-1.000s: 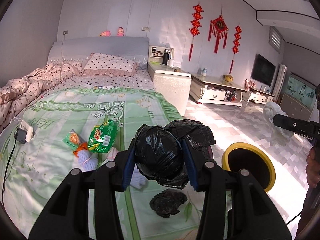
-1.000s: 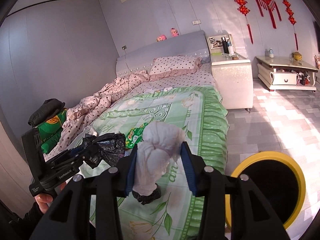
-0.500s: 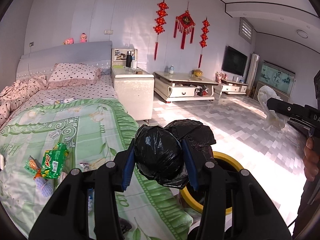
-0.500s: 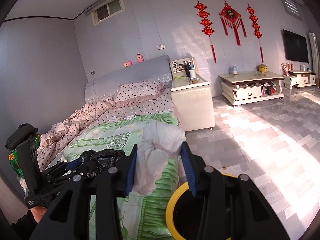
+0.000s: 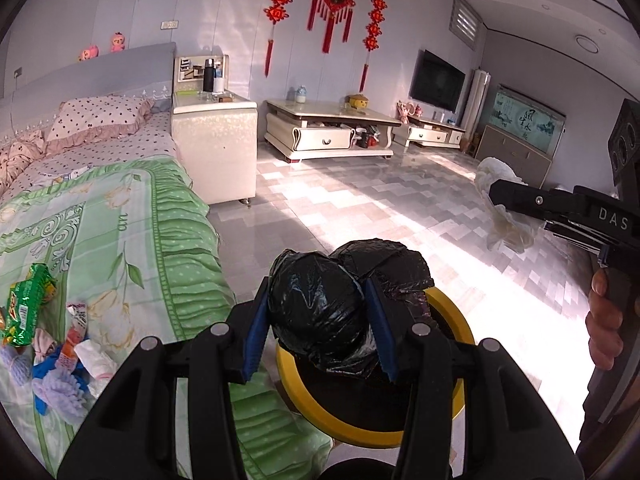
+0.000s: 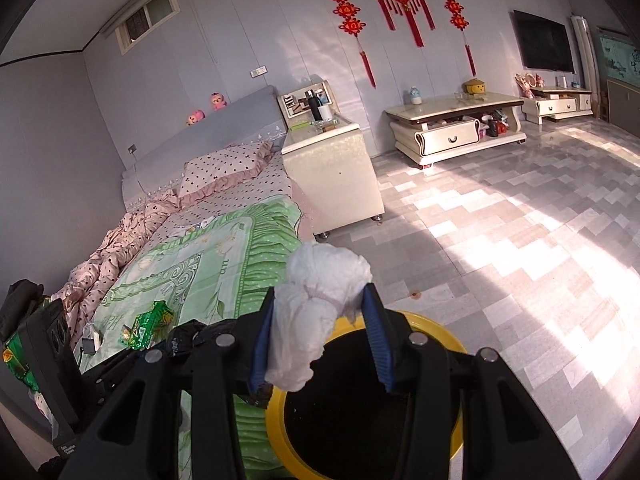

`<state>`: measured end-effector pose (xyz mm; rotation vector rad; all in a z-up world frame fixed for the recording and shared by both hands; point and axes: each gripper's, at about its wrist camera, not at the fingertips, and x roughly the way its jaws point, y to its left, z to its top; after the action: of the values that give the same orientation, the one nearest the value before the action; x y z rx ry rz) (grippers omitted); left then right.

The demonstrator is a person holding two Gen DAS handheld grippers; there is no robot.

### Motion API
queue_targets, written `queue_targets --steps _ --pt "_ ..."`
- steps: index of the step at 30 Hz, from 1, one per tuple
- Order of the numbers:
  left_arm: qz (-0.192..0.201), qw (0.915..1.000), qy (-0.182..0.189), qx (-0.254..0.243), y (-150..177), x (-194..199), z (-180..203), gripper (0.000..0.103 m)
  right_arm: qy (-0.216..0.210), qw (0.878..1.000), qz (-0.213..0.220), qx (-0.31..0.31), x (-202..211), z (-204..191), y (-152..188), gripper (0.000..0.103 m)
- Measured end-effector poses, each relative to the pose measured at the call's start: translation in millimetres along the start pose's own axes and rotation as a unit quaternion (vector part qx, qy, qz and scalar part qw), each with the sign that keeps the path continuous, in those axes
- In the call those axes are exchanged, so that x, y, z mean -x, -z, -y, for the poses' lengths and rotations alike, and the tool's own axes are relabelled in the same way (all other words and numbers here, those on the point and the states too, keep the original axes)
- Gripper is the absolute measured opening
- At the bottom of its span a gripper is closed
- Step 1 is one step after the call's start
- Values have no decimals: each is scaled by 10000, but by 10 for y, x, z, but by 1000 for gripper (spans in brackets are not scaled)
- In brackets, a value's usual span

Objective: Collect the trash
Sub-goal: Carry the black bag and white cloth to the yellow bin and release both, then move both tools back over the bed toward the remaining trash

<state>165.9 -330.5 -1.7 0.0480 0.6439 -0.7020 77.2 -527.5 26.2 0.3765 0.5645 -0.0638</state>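
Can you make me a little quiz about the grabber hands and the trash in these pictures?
1. True or false: the left gripper is shut on a black bag bundle.
2. What does the right gripper hold? A) a green snack wrapper B) a white crumpled wad C) a bottle
3. Fill in: the bin below both grippers has a ____ rim.

Key:
1. True. The black bag bundle sits squeezed between the blue pads.
2. B. The white crumpled wad is in it; the green snack wrapper lies on the bed.
3. Yellow.
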Motion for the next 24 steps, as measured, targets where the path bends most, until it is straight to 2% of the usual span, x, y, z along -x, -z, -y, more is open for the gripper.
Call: queue_targets --steps 8,12,15,19,24 --pt "-546 9980 270 170 321 -443 -27 47 209 9979 -375 -479 -371 363 155 41" --pt "-576 9978 268 205 387 -497 -38 53 265 9972 -400 -568 -397 424 183 50" --pt "-554 9978 259 275 382 -506 -115 64 382 9969 -337 -596 -376 415 169 59" --pt "-521 9978 222 349 374 -442 -162 73 510 9966 -269 -596 -329 400 170 64" --pt "-421 9985 9 359 358 -319 -307 79 563 9966 -245 -551 -303 324 211 65"
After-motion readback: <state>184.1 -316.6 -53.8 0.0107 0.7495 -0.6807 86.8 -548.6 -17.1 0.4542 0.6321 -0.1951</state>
